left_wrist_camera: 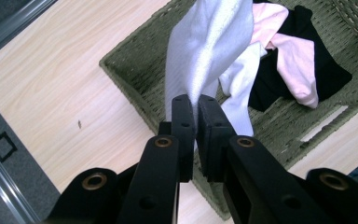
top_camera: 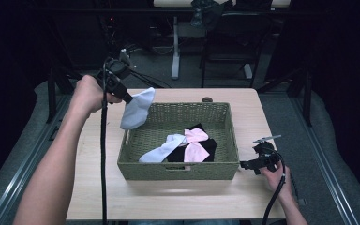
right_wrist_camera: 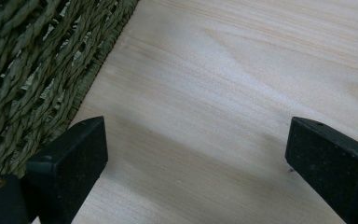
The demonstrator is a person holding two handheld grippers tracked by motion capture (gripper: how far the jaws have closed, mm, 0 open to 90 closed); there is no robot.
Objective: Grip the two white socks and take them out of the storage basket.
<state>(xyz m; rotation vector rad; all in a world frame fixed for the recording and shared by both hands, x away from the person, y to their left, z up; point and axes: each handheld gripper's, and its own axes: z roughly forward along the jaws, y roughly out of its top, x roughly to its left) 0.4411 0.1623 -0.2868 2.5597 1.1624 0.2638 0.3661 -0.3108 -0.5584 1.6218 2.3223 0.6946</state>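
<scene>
Between the closed jaws of the left gripper (left_wrist_camera: 195, 100), a white sock (left_wrist_camera: 209, 51) is pinched by one end, the pads pressing on the cloth; the rest of it hangs out beyond the jaw tips, above the far left corner of a green woven basket (top_camera: 180, 171). In the high view the same sock (top_camera: 137, 108) droops from the raised left gripper (top_camera: 130, 99), clear of the basket's rim. Farther out past those jaws, inside the basket, lie a second white sock (top_camera: 161, 149), pink socks (top_camera: 196, 144) and a black garment (top_camera: 209, 145) partly under them. The basket sits on a light wooden table (top_camera: 168, 201).

At the basket's right end, the right gripper (right_wrist_camera: 196, 149) rests low over the table, its jaws spread wide with nothing but bare wood between them. The basket's woven wall (right_wrist_camera: 37, 74) stands just beside the left-hand jaw in the right gripper view, not touching it as far as can be seen.
</scene>
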